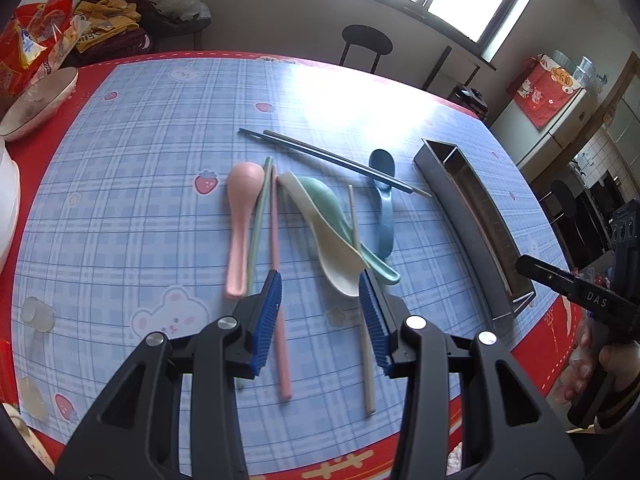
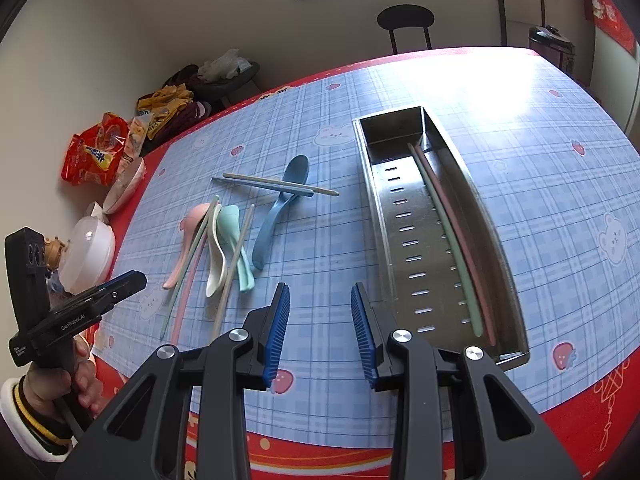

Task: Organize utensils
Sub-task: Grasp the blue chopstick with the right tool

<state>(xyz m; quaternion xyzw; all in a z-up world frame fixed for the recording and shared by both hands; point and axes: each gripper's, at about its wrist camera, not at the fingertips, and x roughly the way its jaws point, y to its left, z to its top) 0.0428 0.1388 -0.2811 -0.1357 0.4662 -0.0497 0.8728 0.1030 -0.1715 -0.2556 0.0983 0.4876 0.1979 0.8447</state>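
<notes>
Underneath everything: blue plaid tablecloth (image 1: 120, 208) with bears and strawberries, red border at the edges.

Next in size, long perforated steel utensil tray (image 2: 404, 216) on the right part of the cloth, holding one green chopstick (image 2: 452, 248) and one pink chopstick (image 2: 472, 264) along its far wall; from the left wrist view, inside mostly hidden by the near wall.

Left gripper (image 1: 320, 312) low over the utensil pile, blue-padded jaws spread wide, nothing between them (a pink chopstick (image 1: 276, 248) passing under the left pad, lower end of a beige chopstick (image 1: 366, 368) partly hidden by the right one).

Right gripper (image 2: 320, 320) likewise wide apart and holding nothing, hovering over bare cloth just left of the tray.

On the cloth, well left of the tray: pink spoon (image 1: 240, 216), cream spoon (image 1: 320, 232) lying on a mint spoon (image 1: 332, 204), dark blue spoon (image 1: 384, 200) crossed by two dark chopsticks (image 1: 320, 154). Pale green chopstick (image 1: 258, 216) beside the pink spoon, bottom end cut off behind the left finger.

Far left edge: white bowl (image 1: 40, 100), snack bags (image 1: 32, 48), only partly in frame.
</notes>
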